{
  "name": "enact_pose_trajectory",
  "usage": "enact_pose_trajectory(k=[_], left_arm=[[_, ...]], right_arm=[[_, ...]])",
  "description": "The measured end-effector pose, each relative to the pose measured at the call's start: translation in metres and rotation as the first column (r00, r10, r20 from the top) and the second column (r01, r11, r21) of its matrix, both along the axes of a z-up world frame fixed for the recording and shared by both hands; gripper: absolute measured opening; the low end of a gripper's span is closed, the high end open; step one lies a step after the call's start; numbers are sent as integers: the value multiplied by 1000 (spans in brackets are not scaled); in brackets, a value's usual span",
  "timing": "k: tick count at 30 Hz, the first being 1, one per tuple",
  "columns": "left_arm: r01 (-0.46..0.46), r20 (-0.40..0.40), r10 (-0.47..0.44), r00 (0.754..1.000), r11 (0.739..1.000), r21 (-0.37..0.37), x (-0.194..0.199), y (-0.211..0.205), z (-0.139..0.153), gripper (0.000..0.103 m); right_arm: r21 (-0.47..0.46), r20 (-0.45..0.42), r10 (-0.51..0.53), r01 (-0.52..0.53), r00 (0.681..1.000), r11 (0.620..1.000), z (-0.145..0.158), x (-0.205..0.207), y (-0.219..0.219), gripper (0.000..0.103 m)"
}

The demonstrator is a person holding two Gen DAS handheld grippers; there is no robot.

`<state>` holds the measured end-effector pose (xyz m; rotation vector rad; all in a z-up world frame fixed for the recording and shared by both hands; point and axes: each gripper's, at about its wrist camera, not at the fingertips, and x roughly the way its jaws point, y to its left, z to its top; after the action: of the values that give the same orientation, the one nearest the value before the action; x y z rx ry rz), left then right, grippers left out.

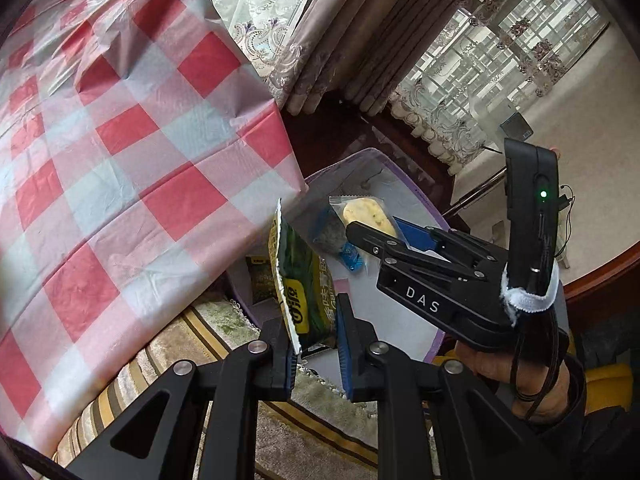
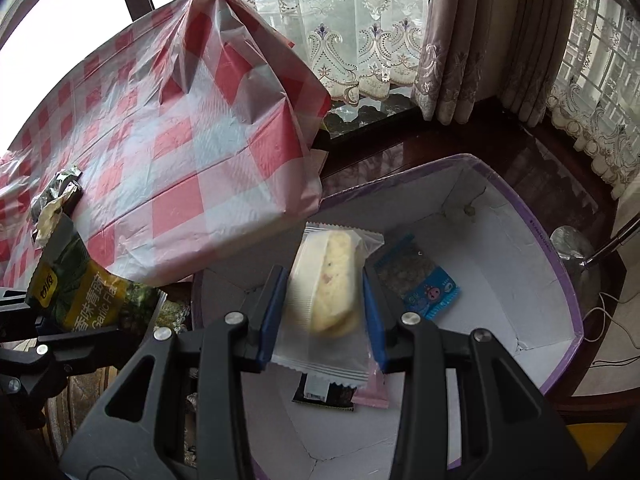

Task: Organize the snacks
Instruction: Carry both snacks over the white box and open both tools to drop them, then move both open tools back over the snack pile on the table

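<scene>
My left gripper (image 1: 314,354) is shut on a green and yellow garlic-flavour snack bag (image 1: 302,288) and holds it over the near-left edge of the white box with a purple rim (image 1: 436,346). The bag also shows in the right wrist view (image 2: 80,292). My right gripper (image 2: 322,320) is over the box, its jaws around a clear-wrapped yellow cake (image 2: 332,284); the cake looks blurred between the pads. In the left wrist view the right gripper (image 1: 372,236) hangs over the box with the cake (image 1: 368,214). A blue snack packet (image 2: 420,280) lies on the box floor.
A table with a red and white checked cloth (image 2: 160,152) stands left of the box, with a crumpled foil wrapper (image 2: 60,190) on it. A dark packet (image 2: 324,394) and a pink one (image 2: 374,394) lie in the box. Curtains (image 2: 460,40) and a wooden sill (image 2: 400,140) are behind.
</scene>
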<state>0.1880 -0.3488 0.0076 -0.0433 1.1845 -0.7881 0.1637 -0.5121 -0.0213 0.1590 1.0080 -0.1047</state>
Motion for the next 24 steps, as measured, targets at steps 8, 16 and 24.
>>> enact_pose_trajectory(k=[8,16,24], left_arm=[[53,-65,-53,997,999,-7,-2,-19,-12,19],[24,-62,-24,998,1000,-7,0,-10,-10,46],[-73,-19,72,997,997,-25,12,23,-3,47]], right_arm=[[-6,-38,-49,48,998,999,-7,-1,-18,56],[-14,-47,-60,59,997,998,-4,1,-12,74],[-8,-23,-28,28,999,1000,13,7,14,80]])
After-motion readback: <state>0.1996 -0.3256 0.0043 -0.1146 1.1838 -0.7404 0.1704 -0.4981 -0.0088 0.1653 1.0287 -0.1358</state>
